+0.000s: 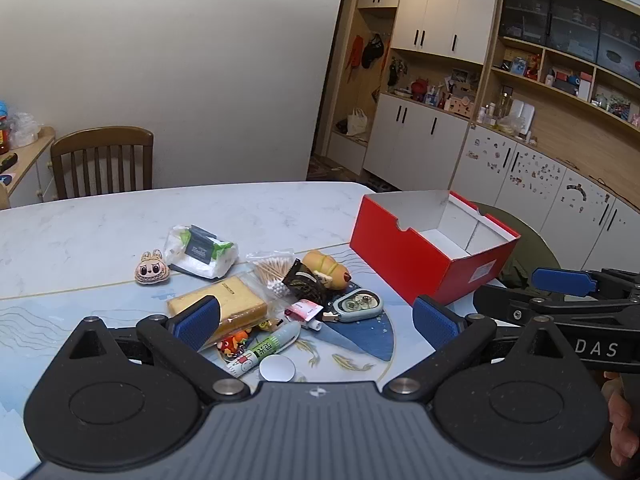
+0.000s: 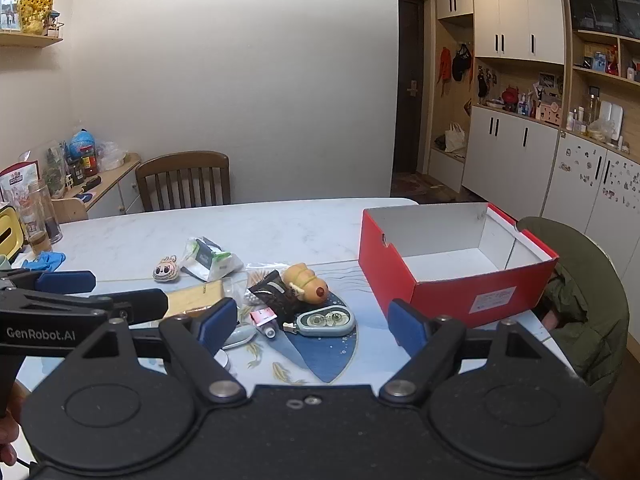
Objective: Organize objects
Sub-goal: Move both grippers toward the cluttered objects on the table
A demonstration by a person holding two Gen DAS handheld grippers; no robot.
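A clutter of small things sits mid-worktop (image 1: pixel 100 232): a tissue pack (image 1: pixel 202 251), a plush bunny-eared face (image 1: pixel 151 268) just left of it, a bag of cotton swabs (image 1: pixel 274 270), a yellow sponge (image 1: pixel 218 305), a hot-dog toy (image 1: pixel 326 270), a dark snack wrapper (image 1: pixel 302 280), a grey-green correction-tape case (image 1: pixel 356 305), a glue stick (image 1: pixel 266 346) and a round white lid (image 1: pixel 277 368). The red box (image 1: pixel 424 256) stands open and empty to the right of the pile, apart from it. The left gripper (image 1: pixel 316 322) hovers over the near items, fingers spread wide on nothing; the right gripper (image 2: pixel 310 322) likewise, fingers apart and empty. The surface is pale marble with a blue patterned mat. A wooden chair (image 2: pixel 184 180) stands behind, white cupboards and crowded shelves at right, a green coat (image 2: pixel 588 292) beside the box
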